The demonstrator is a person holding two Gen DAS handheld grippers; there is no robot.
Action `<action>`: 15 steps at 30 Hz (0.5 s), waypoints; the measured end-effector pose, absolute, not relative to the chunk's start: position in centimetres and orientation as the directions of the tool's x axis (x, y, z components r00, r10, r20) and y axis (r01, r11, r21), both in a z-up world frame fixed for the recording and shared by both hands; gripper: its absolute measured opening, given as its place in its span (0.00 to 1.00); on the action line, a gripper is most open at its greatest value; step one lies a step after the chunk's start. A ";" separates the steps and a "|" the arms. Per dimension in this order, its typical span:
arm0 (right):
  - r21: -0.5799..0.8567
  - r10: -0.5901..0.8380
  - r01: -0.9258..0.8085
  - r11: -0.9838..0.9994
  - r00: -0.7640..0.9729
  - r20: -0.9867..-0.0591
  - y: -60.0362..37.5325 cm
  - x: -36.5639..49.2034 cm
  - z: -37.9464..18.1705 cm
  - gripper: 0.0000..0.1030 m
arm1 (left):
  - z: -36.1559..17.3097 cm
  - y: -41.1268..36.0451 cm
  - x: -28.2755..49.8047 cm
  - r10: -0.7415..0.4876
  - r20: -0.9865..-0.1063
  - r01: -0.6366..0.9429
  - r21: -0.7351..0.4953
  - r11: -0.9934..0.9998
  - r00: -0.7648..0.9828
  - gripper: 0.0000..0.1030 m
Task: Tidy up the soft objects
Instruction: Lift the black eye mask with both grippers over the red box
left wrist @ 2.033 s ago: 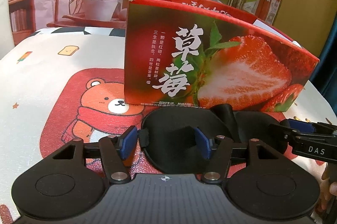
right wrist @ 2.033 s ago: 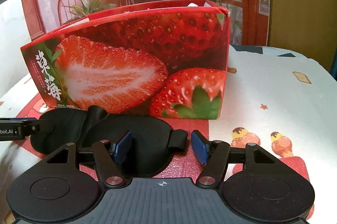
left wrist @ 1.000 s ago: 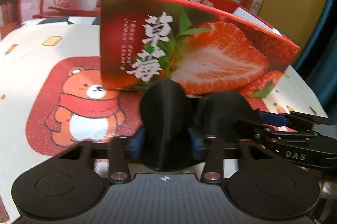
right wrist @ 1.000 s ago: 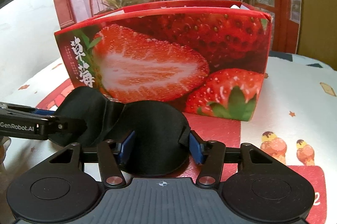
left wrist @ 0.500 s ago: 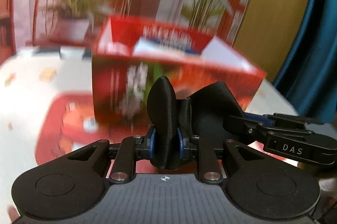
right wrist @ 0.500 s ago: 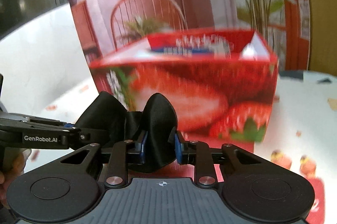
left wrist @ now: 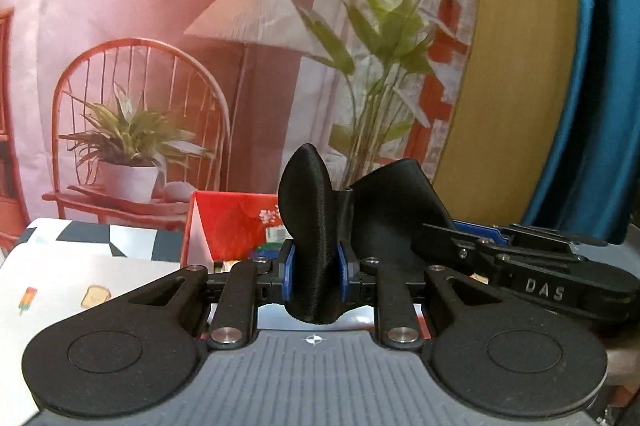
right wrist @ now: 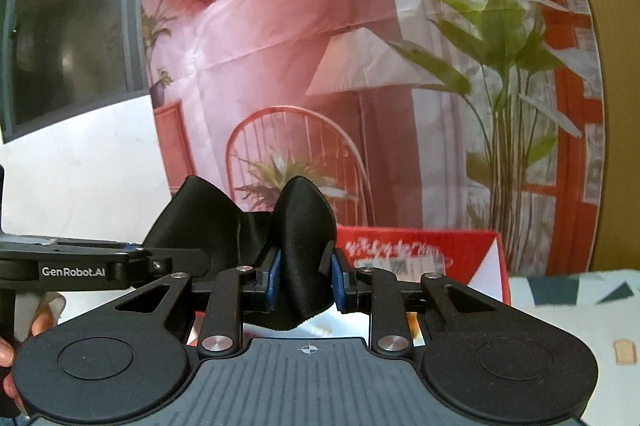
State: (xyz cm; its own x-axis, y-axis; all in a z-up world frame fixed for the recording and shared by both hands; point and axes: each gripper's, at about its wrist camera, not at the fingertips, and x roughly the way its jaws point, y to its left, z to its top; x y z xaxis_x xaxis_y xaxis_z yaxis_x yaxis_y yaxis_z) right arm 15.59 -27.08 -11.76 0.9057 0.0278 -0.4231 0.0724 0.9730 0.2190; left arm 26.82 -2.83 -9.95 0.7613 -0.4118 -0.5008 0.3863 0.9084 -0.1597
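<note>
Black eye mask [left wrist: 316,226] at frame centre, above red box [left wrist: 236,226]. Left gripper [left wrist: 316,276] and right gripper [right wrist: 303,280] each clench one end. Light, limp, slippery-looking fabric; ends bunch, middle sags. Grip the padded ends.

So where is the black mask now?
The mask hangs in the air between both tongs, left and right, in front of the red box.

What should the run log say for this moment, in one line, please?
left gripper: jaws shut on eye mask | right gripper: jaws shut on eye mask | mask: pinched at both ends, held above red box | next: probably lower into box
</note>
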 end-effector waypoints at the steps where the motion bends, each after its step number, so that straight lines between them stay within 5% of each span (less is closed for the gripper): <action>1: 0.206 0.018 0.079 0.975 0.901 -0.433 -27.3 16.6 -11.7 0.23 | -10.0 -3.0 27.9 -0.411 -0.518 0.387 -0.159 0.908 0.751 0.22; 8: 0.201 -0.007 0.154 0.967 0.809 -0.587 -28.5 21.6 -14.3 0.23 | -13.7 -3.5 34.1 -0.406 -0.691 0.341 -0.238 0.909 0.598 0.22; 15: 0.253 0.008 0.242 0.937 0.707 -0.707 -29.6 23.0 -18.3 0.22 | -16.7 -4.9 35.7 -0.383 -0.762 0.369 -0.203 0.907 0.522 0.22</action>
State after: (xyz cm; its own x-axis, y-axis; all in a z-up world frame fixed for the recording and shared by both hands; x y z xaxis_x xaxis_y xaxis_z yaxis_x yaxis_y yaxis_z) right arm 22.99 -29.60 -18.35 0.7069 0.0085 -0.7073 0.2419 0.9367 0.2530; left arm 35.69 -4.85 -16.74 0.5221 -0.3829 -0.7621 0.3686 0.9071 -0.2033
